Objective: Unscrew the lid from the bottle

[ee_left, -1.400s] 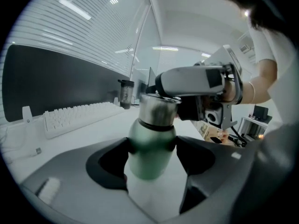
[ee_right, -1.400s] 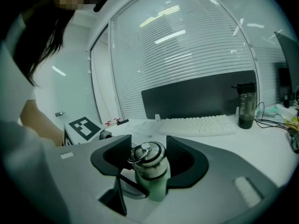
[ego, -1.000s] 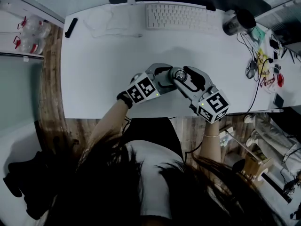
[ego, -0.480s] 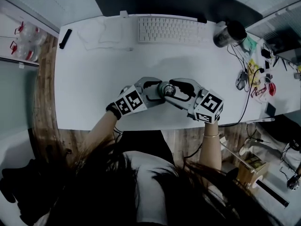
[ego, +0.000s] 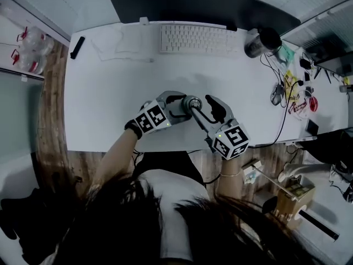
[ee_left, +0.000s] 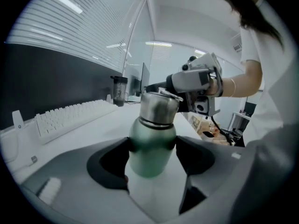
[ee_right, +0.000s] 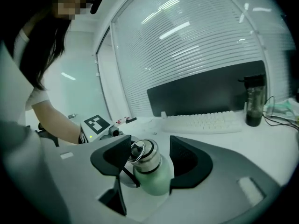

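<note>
From my remote seat I saw the left gripper (ego: 177, 107) clamped on the pale green body of the bottle (ee_left: 150, 148), both pads pressed against its sides just under the shoulder. The steel lid (ee_left: 159, 107) sat on the neck, a small ring handle on its top. The right gripper (ee_right: 150, 160) reached in from the opposite side and straddled that lid with its jaws apart. One pad lay against the ring side of the lid, while the other stood off it with a gap showing, so I read it as not gripping. The bottle was over the near part of the white desk (ego: 110, 87), close to the front edge, right between the two grippers. I could not tell whether its base rested on the surface, since the left gripper's body hid it. Farther back lay a white keyboard (ego: 193, 38) in front of a dark monitor (ego: 193, 4). A dark tumbler (ego: 259, 42) stood beside the keyboard's right end, and a tangle of cables (ego: 287, 95) trailed down the desk's right side.
</note>
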The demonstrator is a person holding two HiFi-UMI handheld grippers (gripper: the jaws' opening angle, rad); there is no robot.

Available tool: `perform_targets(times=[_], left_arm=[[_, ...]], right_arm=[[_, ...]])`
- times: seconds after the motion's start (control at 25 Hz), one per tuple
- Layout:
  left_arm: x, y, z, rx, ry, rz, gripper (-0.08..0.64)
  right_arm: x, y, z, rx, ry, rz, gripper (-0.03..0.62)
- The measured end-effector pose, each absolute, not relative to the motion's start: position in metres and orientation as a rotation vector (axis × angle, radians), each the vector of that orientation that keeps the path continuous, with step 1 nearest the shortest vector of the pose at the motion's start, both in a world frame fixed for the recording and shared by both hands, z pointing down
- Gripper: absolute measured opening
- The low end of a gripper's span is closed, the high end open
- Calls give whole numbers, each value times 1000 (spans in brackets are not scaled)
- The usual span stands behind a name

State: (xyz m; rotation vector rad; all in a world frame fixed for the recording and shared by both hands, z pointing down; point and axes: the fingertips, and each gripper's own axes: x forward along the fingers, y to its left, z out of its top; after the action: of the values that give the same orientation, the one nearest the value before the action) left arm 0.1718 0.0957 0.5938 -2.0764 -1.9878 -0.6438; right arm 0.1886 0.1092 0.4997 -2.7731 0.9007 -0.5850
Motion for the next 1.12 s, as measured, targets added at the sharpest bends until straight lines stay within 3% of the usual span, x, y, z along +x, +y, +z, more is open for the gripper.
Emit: perform_targets(times=[0.48, 1.12], left_arm=[[170, 97, 595, -2079, -1981, -648, 368], [169, 96, 594, -2065, -1981, -643, 368]], right_arm=[[174, 101, 512, -2831, 763, -569, 233], [168, 104, 514, -2772, 1176, -577, 206]])
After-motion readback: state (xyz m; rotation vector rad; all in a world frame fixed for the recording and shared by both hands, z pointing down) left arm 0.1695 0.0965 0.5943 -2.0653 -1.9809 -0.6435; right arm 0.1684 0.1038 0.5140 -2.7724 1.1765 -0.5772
